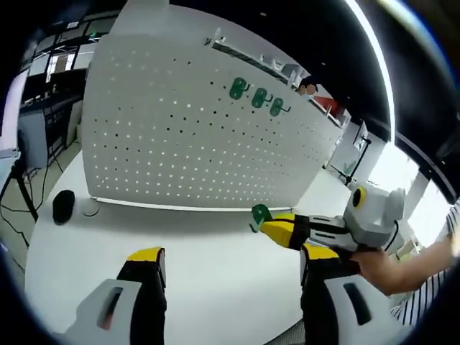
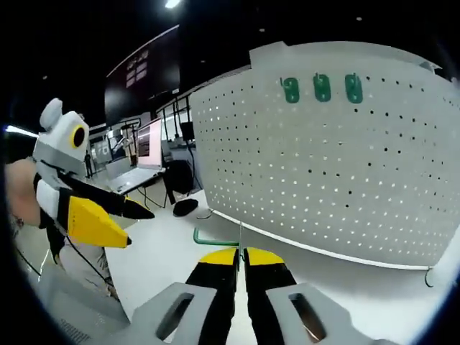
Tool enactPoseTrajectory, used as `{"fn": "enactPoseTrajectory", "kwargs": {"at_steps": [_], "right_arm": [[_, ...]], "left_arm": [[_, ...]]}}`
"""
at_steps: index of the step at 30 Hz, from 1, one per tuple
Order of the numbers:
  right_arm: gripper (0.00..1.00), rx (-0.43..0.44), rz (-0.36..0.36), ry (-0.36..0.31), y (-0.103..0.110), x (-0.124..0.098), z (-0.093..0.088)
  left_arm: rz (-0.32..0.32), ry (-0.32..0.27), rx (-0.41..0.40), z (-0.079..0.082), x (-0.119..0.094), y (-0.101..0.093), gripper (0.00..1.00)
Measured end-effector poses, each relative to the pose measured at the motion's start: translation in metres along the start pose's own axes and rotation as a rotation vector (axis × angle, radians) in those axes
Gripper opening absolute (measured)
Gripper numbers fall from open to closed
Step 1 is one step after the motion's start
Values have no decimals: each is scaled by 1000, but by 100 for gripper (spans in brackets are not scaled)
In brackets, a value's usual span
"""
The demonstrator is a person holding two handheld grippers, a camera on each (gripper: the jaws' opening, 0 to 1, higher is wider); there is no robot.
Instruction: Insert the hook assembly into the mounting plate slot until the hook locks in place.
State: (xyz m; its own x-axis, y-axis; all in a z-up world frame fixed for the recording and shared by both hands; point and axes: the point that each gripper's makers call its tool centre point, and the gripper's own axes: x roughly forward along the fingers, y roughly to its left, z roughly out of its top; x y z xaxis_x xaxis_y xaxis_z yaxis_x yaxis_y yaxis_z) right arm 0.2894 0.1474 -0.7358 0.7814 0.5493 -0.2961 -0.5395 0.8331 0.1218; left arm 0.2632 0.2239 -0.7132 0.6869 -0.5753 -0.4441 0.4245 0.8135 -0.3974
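Hook held near the pegboard (image 2: 338, 165).
We see the right gripper (image 2: 240, 253) clamped on a green hook (image 2: 214, 238), seemingly; left gripper (image 1: 230, 260) spread, empty, over the desk (image 1: 201, 251).

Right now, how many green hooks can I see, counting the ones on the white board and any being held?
Green hooks mounted on the pegboard: 3
Green hook held in the right gripper: 1
Total: 4
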Motion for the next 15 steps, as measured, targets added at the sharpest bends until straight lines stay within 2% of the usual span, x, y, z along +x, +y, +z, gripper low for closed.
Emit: {"fn": "enactPoseTrajectory", "kwargs": {"at_steps": [9, 15], "right_arm": [[1, 94, -18, -77, 1, -19, 10], [1, 129, -27, -118, 3, -25, 18]], "left_arm": [[-79, -6, -42, 9, 9, -24, 62], [-113, 6, -31, 10, 18, -39, 59]]}}
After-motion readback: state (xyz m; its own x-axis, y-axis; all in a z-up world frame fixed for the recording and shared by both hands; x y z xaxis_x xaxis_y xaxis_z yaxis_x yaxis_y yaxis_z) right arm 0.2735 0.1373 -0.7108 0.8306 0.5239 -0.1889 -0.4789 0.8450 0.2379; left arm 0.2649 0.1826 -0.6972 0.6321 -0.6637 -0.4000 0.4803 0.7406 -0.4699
